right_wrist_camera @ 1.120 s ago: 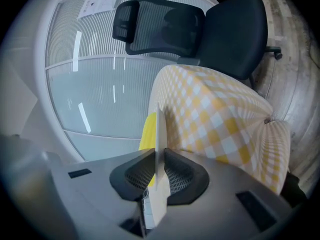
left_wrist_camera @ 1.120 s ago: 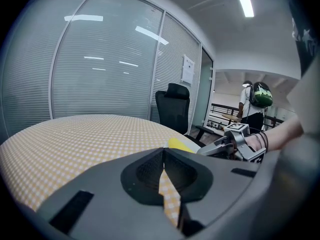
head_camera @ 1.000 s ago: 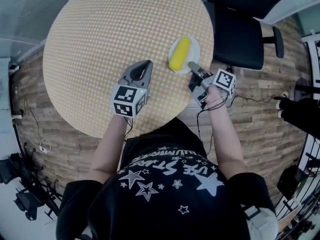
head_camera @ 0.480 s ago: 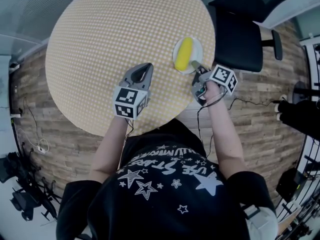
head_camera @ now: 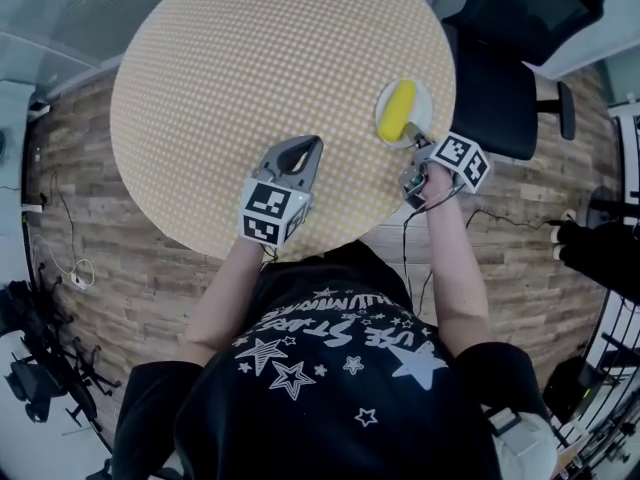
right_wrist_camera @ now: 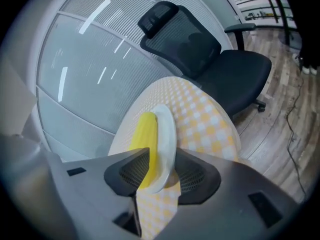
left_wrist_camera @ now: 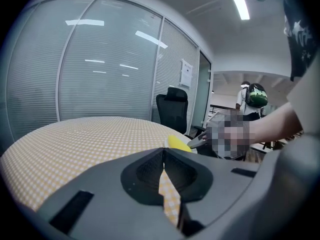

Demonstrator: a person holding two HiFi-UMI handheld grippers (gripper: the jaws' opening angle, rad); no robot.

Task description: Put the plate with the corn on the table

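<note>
A small white plate (head_camera: 404,112) with a yellow corn cob (head_camera: 397,109) lies flat on the round checked table (head_camera: 250,68), close to its right edge. My right gripper (head_camera: 417,144) is at the plate's near rim. In the right gripper view its jaws have just been opening and stand apart, with the plate rim (right_wrist_camera: 167,134) and the end of the corn (right_wrist_camera: 144,134) between them at my right gripper (right_wrist_camera: 159,171). My left gripper (head_camera: 306,148) hovers over the table's near side, shut on nothing, and its tips meet in the left gripper view (left_wrist_camera: 163,154).
A black office chair (head_camera: 500,78) stands just beyond the table's right edge, behind the plate. Cables lie on the wooden floor (head_camera: 520,228) to the right. Glass partitions with blinds (left_wrist_camera: 100,69) close off the far side.
The right gripper has rolled at the plate's rim while staying in place. The left gripper has drifted a little across the table. The plate and corn rest in the same spot.
</note>
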